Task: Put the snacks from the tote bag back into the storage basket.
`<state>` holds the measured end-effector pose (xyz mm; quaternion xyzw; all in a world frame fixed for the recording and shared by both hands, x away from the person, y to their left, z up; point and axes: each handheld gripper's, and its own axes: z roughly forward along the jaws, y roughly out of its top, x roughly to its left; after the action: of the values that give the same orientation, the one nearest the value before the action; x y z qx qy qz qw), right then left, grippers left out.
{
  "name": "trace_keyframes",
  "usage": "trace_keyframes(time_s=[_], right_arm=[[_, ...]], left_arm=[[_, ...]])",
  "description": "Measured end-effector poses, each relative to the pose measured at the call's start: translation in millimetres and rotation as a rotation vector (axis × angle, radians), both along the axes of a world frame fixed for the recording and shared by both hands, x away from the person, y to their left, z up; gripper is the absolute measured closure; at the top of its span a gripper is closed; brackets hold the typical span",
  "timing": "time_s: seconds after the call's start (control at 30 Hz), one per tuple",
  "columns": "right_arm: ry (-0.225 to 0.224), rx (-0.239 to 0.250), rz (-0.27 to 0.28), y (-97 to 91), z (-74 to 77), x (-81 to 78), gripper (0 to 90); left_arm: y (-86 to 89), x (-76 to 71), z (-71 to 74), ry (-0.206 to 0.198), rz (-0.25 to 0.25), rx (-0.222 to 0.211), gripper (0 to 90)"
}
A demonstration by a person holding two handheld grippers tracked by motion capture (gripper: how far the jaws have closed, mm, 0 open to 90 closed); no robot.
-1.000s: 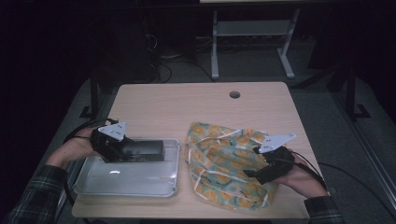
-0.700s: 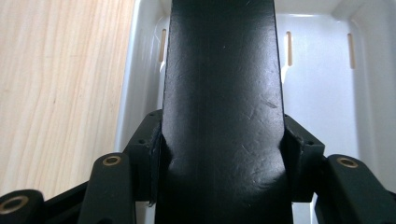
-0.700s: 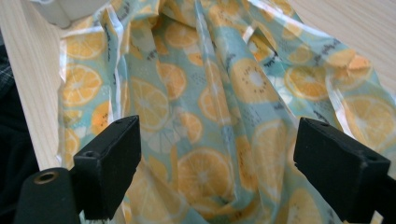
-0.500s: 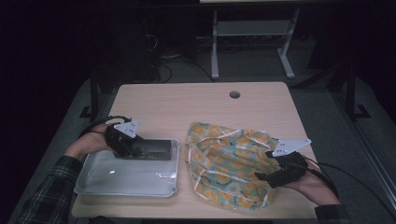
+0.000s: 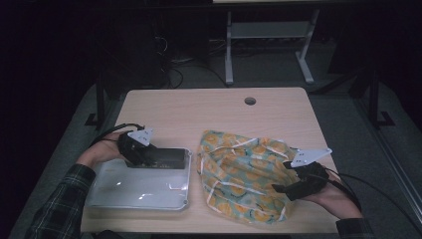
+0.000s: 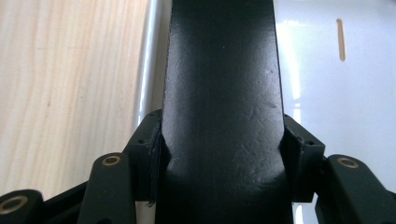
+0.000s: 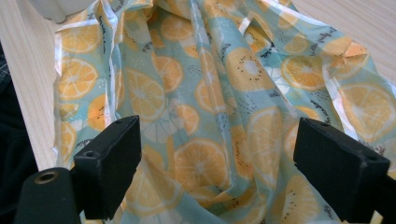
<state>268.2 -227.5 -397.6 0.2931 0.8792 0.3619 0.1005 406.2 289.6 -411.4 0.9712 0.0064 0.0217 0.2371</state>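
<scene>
Black flat object (image 5: 166, 158) sits clamped between the jaws of the left gripper (image 5: 149, 157), lying over the far edge of the metal tray (image 5: 144, 191) at the left of the table (image 5: 209, 112). In the left gripper view the object (image 6: 223, 93) runs straight up the middle with both pads pressed against its sides; the pale wood lies to one side of it, the shiny tray floor (image 6: 345, 116) to the other. Its far end sits close to the tray's far right corner. What the object is exactly, can't tell.

Right gripper (image 5: 281, 189) is at the near right of the table, lying on the near right edge of the cloth bag (image 5: 244, 174), a crumpled teal fabric printed with orange slices. Its jaws are spread wide apart. In the right gripper view the bag (image 7: 219, 107) fills the space between and beyond the two pads, fabric bunched in folds with pale trim lines; nothing pinched, pads not pressing on it.

Bag lies just right of the tray, nearly touching its right rim. Round cable hole (image 5: 250, 101) in the tabletop at the far side, well apart from both. The person's sleeve (image 5: 64, 204), plaid, enters at the near left.
</scene>
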Motion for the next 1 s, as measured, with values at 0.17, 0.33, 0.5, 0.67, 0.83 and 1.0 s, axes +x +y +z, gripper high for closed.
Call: trace_keyframes(time_s=[0.17,0.33,0.5,0.67,0.83,1.0], right_arm=[[-0.001,0.000,-0.001,-0.1,0.4,-0.2,14.6],[0.001,0.001,0.002,-0.2,0.6,-0.5,14.6],[0.002,0.003,0.004,0.4,0.7,-0.6,14.6],[0.004,0.002,0.005,0.6,0.9,-0.3,14.6],[0.004,0.004,0.005,0.5,1.1,-0.4,14.6],[-0.002,0.006,0.007,0.3,1.3,0.2,14.6]], left_arm=[[-1.6,1.9,-2.3,0.001,0.014,-0.011,41.4],[0.1,1.7,-2.9,-0.001,0.029,-0.013,39.0],[3.1,0.6,1.2,0.004,0.049,-0.029,34.1],[7.3,-4.7,10.6,0.011,0.090,-0.057,27.4],[12.7,-12.5,24.6,0.018,0.149,-0.092,20.2],[19.1,-24.4,39.5,0.010,0.229,-0.157,17.2]])
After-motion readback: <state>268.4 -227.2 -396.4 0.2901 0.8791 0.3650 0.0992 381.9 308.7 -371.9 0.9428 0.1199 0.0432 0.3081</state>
